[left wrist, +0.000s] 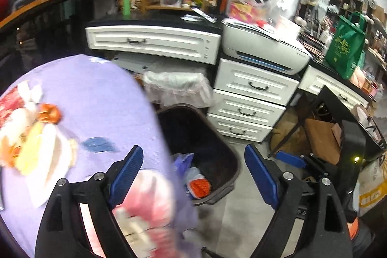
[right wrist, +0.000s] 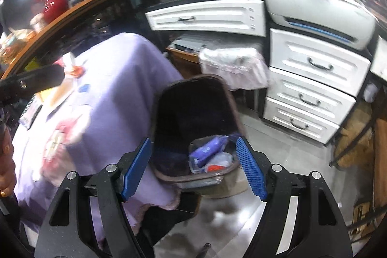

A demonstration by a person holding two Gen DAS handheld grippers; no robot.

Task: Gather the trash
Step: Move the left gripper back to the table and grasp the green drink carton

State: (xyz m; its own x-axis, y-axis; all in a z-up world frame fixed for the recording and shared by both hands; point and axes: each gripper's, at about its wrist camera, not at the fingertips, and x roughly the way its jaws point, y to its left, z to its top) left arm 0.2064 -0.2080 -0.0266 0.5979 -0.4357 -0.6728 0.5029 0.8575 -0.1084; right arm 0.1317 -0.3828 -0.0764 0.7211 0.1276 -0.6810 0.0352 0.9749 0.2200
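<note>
While both tilt down over the bin (right wrist: 193, 113), left claw (left wrist: 193, 175) and right claw (right wrist: 193, 168) gape wide (empty).

Motion blur smears the pink-and-white litter (left wrist: 145, 204) on the tablecloth, perhaps wrappers.

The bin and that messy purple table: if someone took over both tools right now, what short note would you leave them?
Left tool: open, nothing in it.
Right tool: open, nothing in it, pointing at the bin.
The bin stands on the floor beside the table with the purple cloth.
Done: a purple packet and an orange-and-white wrapper lie in the bin.
Left: the pink-and-white wrapper near the table's edge, the pile of papers and wrappers further back, and a small blue scrap.
</note>
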